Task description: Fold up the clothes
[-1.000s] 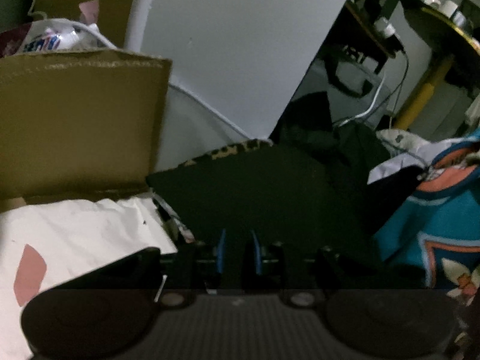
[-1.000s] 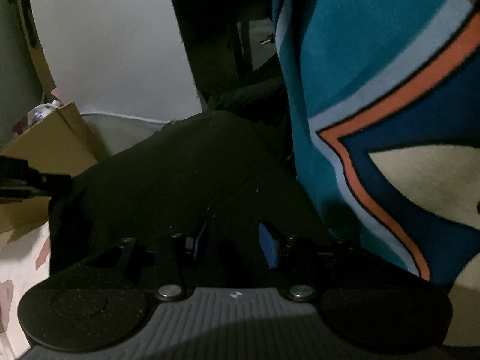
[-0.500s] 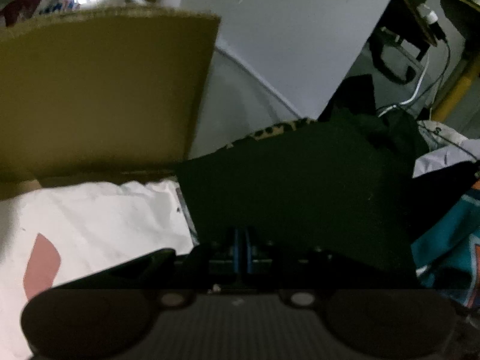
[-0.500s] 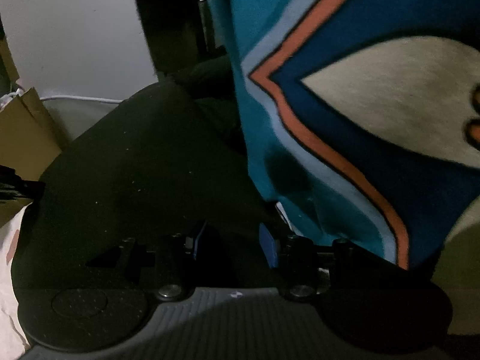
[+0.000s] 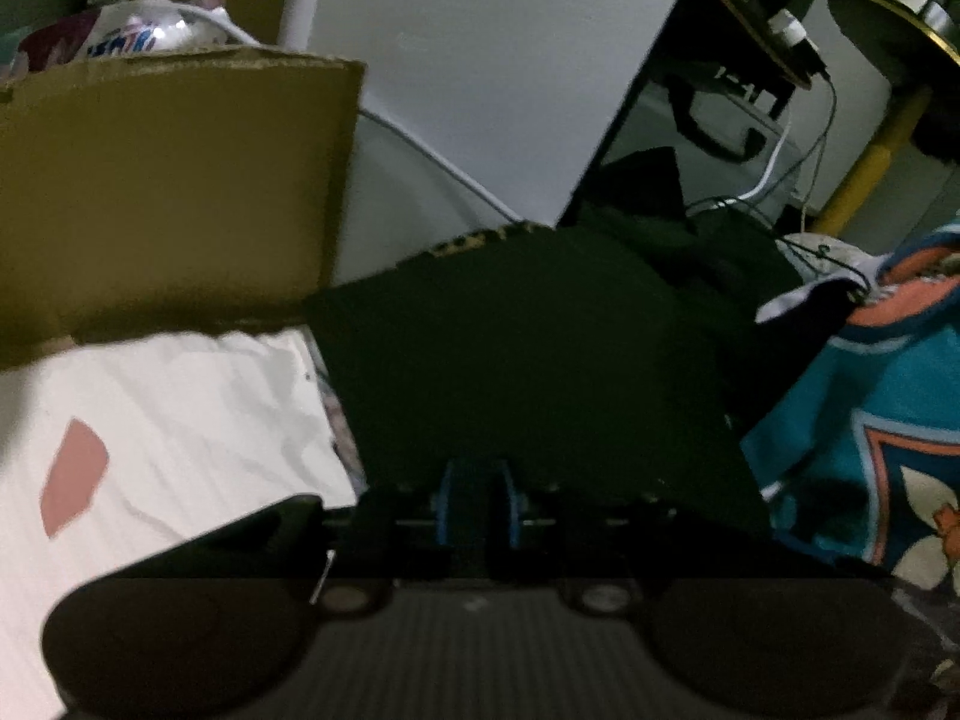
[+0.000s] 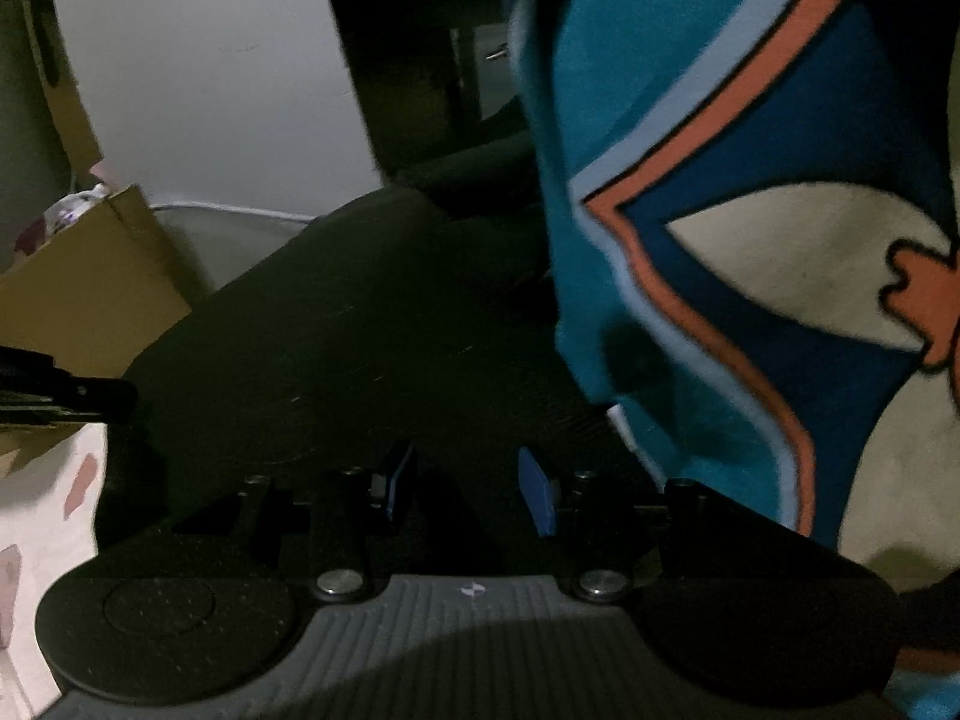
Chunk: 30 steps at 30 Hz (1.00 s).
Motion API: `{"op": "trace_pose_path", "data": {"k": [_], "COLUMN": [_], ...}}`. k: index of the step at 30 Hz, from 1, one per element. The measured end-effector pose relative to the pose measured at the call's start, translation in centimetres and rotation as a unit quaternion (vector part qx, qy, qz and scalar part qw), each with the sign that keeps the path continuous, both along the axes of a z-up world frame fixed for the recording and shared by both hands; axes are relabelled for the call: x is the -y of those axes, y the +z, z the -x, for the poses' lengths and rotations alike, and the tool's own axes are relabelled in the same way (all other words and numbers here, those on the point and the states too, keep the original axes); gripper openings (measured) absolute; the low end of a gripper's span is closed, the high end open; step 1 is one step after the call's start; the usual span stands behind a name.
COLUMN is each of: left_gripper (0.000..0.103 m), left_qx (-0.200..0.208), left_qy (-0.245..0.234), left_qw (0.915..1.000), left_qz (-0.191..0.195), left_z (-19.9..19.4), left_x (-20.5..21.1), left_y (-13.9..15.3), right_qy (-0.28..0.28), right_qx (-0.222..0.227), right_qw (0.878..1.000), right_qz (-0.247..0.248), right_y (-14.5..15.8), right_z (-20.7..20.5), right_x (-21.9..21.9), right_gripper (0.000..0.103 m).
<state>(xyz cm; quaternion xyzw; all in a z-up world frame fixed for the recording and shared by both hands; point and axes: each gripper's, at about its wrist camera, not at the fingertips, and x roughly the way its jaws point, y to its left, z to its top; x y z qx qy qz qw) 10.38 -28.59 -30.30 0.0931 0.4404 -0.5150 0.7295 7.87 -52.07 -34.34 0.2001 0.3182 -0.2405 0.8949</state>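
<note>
The left gripper (image 5: 477, 501) sits at the near edge of the folded black garment (image 5: 528, 372), its jaws opening a little with dark cloth between them; whether they pinch it cannot be told. The right gripper (image 6: 468, 495) stands with jaws apart over the same garment (image 6: 360, 348). Right of those jaws hangs a teal patterned blanket (image 6: 690, 180). Beyond the left jaws, to their left, a cardboard box (image 5: 168, 180) holds crinkled printed packaging (image 5: 132, 39).
</note>
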Motion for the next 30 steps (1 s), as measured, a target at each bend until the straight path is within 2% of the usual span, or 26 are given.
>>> {"op": "trace_pose_path", "data": {"k": [5, 11, 25, 28, 30], "left_gripper": [0.019, 0.028, 0.028, 0.031, 0.037], "left_qx": [-0.012, -0.014, -0.022, -0.042, -0.058], "left_qy": [0.005, 0.009, 0.035, 0.053, 0.068], "left_qw": [0.9999, 0.9998, 0.9982, 0.9967, 0.995], "left_qz": [-0.006, -0.012, -0.043, -0.046, -0.045], "left_z": [1.6, 3.1, 4.8, 4.5, 4.2], "left_x": [-0.6, -1.8, -4.2, -4.9, -5.5], "left_y": [-1.0, -1.9, -3.6, -3.7, -3.7], "right_qy": [0.026, 0.026, 0.029, 0.032, 0.034], "right_qx": [-0.011, -0.03, -0.062, -0.067, -0.066], "right_qw": [1.0, 0.999, 0.996, 0.996, 0.996], "right_qz": [-0.006, -0.021, -0.051, -0.057, -0.056], "right_y": [-0.7, -1.5, -2.5, -2.3, -1.9], "right_z": [-0.3, 0.0, 1.3, 1.6, 1.8], "right_x": [-1.8, -2.8, -3.5, -3.8, -4.0], "right_gripper": [0.045, 0.046, 0.046, 0.046, 0.046]}}
